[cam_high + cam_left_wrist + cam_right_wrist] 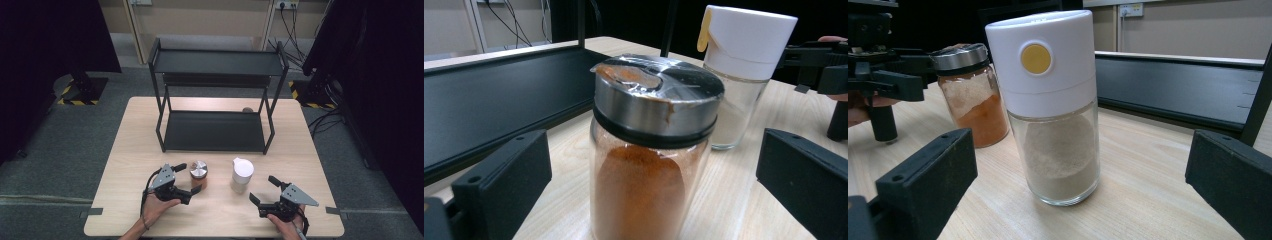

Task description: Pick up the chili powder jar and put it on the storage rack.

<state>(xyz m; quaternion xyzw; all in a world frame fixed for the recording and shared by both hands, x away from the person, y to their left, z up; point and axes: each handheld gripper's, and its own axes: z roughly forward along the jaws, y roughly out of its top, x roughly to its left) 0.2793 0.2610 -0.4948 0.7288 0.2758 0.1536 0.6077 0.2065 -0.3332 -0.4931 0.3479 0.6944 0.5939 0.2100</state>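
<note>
1. High view: wooden table (125, 165) with black two-shelf metal rack (215, 100) at the far half. Left hand (157, 202) low at the near edge, palm up under left gripper (192, 179), jaws spread either side of the spice jar (198, 174), apart from it. Right hand (286, 226) under right gripper (264, 189), jaws spread, angled toward the shaker (242, 175), short of it. Jar and shaker upright, near each other, in front of the rack.

2. Left gripper view: blocky matte-black jaws wide, the spice jar (651, 165) between them, not touching. Clear glass, orange powder inside, shiny steel lid smeared with powder. White-capped shaker (744, 75) behind, beside the rack's lower shelf.

3. Right gripper view: jaws parted, the shaker (1053, 110) centred ahead. Round glass body with pale powder, smooth white plastic cap, yellow dot. Spice jar (973, 95) and left gripper (888, 80) beyond.
</note>
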